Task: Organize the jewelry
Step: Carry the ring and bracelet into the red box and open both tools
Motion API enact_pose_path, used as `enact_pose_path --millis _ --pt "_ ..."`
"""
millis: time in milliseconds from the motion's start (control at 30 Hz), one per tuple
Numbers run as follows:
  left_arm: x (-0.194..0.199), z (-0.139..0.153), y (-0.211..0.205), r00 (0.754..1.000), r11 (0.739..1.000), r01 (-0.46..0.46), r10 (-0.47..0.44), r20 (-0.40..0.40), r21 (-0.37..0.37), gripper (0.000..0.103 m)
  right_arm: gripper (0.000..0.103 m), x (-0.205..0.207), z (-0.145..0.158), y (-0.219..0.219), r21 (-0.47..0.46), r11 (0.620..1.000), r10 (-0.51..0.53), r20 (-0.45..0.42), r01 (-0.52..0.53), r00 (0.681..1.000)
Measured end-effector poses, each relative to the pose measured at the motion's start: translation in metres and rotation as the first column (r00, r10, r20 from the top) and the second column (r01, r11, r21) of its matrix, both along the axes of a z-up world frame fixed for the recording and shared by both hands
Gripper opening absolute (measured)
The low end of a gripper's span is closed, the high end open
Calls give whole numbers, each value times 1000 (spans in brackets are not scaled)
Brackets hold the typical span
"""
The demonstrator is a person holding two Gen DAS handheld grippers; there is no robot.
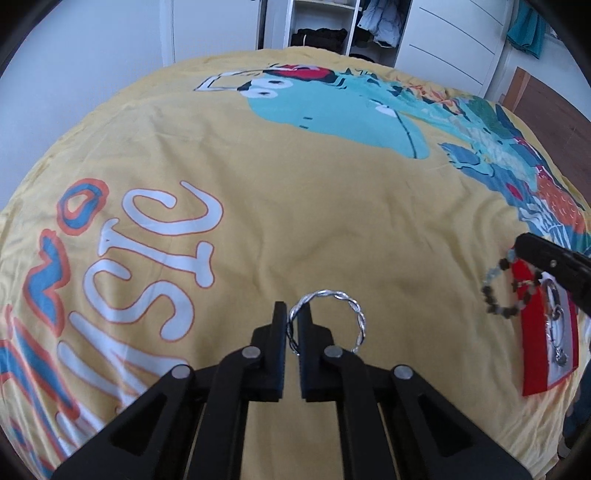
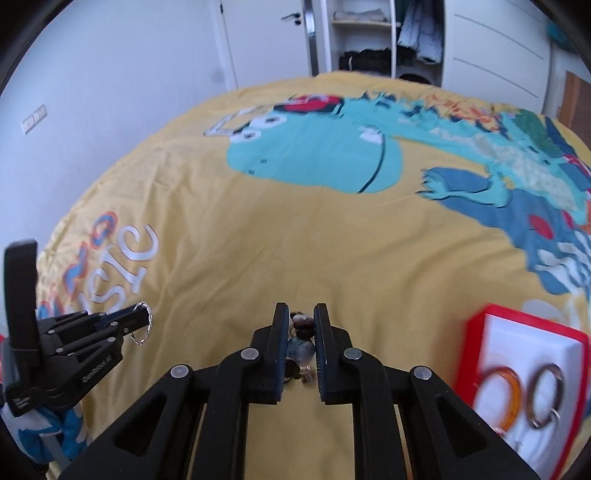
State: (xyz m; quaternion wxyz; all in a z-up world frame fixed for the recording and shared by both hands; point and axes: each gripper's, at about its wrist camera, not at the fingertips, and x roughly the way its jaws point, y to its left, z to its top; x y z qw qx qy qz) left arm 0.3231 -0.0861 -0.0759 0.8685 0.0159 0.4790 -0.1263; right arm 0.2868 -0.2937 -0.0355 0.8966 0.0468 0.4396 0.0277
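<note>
A yellow bedspread printed with a turquoise dinosaur and white lettering (image 1: pixel 332 229) is spreading under both my tools, and behind it an open white wardrobe with folded clothes (image 2: pixel 364 33) is standing against the wall. To my right a red jewelry box with a white lining (image 2: pixel 517 332) is lying on the bedspread, holding an orange bangle (image 2: pixel 504 395) and a brown hoop with a small metal ring (image 2: pixel 546 395) side by side. My left gripper (image 1: pixel 291 325) is pinching a twisted silver wire ring (image 1: pixel 332 317) by its left edge, so the loop is standing out to the right of my fingertips, lifted above the fabric. My right gripper (image 2: pixel 301 332) is clamping a bracelet of dark brown and pale blue beads (image 2: pixel 301 347) between its pads; seen from my left wrist, the rest of that bracelet is hanging in a loop over the near edge of the red box
</note>
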Motion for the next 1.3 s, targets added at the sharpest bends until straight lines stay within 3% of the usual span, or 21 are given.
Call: enact_pose_path --millis 233,567,733,1000,1300 --pt "-30 46 -20 998 999 34 -33 58 -17 5 13 -44 51 -33 -18 998 -59 73 60 996" --pt "-59 83 -109 982 984 166 -160 96 -61 5 13 -83 91 -100 -69 992 -100 134 109 986" --pt "-63 77 -171 967 967 247 -242 83 -55 5 13 -89 81 -138 -45 989 -132 129 139 983" --pt "-59 49 -261 936 937 349 -348 58 -18 5 13 -74 36 -192 10 985 -171 94 171 981" --pt "-41 5 -323 930 929 367 -368 8 49 5 13 -70 -16 -243 51 968 -249 48 247 967"
